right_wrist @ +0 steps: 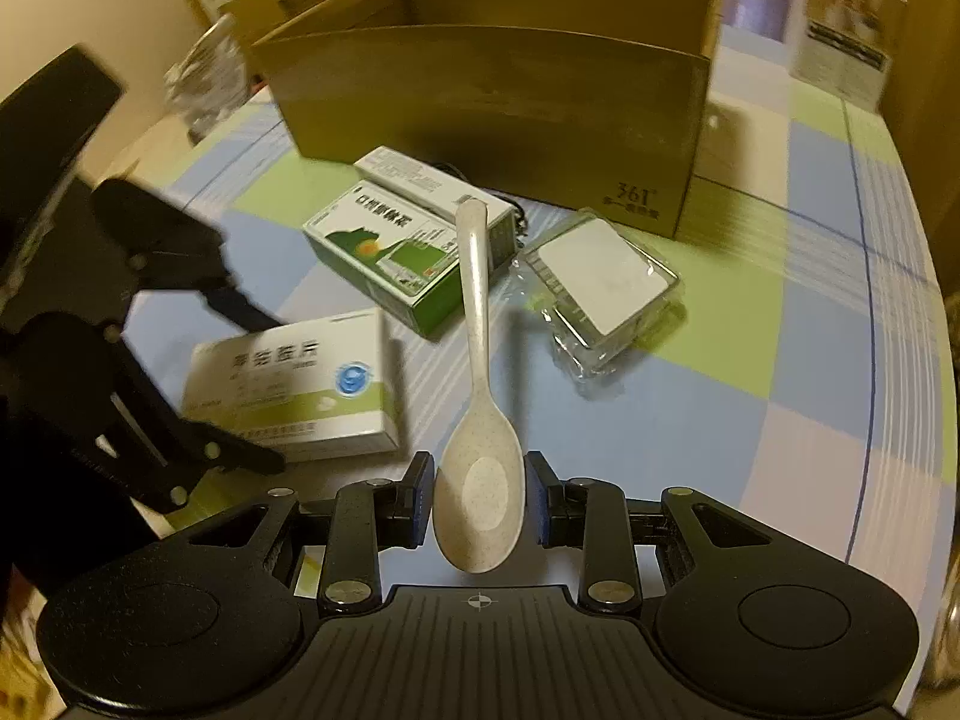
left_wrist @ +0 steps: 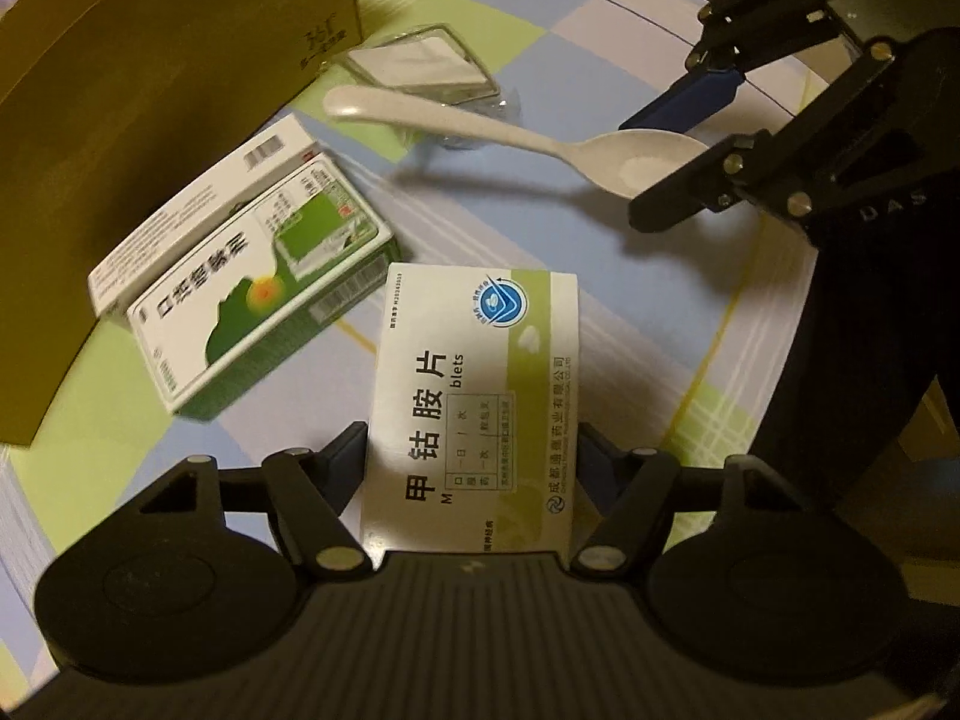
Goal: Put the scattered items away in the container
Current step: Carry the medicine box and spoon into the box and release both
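Left hand-held gripper (left_wrist: pixel 471 456) pads against white-green cardboard medicine box (left_wrist: pixel 474 384); right hand-held gripper (right_wrist: pixel 480 501) clamps speckled cream plastic spoon (right_wrist: pixel 477 420) bowl.

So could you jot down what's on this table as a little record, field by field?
Container: open brown cardboard box, nothing seen inside
Right gripper: jaws shut on a speckled cream plastic spoon
Left gripper: jaws around a white-and-green tablet carton
Loose items: green-and-white medicine box, plain white carton, clear plastic packet
Surface: checked blue-and-green tablecloth
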The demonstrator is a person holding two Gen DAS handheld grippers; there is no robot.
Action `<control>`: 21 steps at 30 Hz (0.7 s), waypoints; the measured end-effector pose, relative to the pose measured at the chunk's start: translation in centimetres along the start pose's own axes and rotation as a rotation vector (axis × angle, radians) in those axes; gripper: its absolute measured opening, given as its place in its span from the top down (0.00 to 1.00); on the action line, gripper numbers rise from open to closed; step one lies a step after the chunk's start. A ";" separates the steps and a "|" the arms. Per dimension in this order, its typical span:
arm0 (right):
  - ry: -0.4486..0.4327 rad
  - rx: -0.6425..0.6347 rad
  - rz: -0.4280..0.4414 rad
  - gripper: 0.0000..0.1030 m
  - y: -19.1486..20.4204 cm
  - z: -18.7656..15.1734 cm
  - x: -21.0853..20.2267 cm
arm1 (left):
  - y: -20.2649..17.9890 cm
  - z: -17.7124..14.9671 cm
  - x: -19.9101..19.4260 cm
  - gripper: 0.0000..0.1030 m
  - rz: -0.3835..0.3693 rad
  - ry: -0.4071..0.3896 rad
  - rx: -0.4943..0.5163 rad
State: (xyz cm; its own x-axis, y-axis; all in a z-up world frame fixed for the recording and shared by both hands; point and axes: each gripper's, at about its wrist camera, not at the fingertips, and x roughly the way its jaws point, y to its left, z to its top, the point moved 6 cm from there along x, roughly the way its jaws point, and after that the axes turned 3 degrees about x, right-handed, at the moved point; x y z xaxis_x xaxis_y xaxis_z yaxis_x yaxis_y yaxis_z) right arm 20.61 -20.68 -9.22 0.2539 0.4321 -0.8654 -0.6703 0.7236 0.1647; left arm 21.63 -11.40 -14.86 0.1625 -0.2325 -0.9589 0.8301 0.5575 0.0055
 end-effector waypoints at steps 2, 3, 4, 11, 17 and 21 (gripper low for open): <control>-0.003 0.028 -0.002 0.67 0.2 0.0 0.0 | 0.2 -0.5 -0.6 0.34 0.002 -0.009 -0.051; -0.005 0.042 -0.002 0.67 0.3 0.0 0.1 | 0.4 -0.8 -0.9 0.34 0.003 -0.013 -0.082; -0.006 0.054 -0.003 0.67 0.5 0.0 0.1 | 0.5 -1.1 -1.3 0.34 0.008 -0.020 -0.115; -0.040 0.092 -0.007 0.67 1.7 1.0 -1.0 | 1.4 -2.1 -4.1 0.34 0.041 -0.063 -0.322; -0.084 0.100 -0.019 0.67 2.6 3.2 -2.6 | 2.8 -2.1 -7.9 0.34 0.107 -0.109 -0.389; -0.124 0.089 -0.022 0.67 2.9 5.1 -3.8 | 4.0 -1.9 -10.3 0.34 0.154 -0.138 -0.400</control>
State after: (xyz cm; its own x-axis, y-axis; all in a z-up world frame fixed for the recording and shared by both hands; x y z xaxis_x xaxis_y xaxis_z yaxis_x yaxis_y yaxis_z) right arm 21.25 -17.44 -2.99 0.3555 0.4744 -0.8054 -0.6005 0.7762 0.1922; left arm 22.28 -5.21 -5.46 0.3601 -0.2119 -0.9085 0.5235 0.8520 0.0088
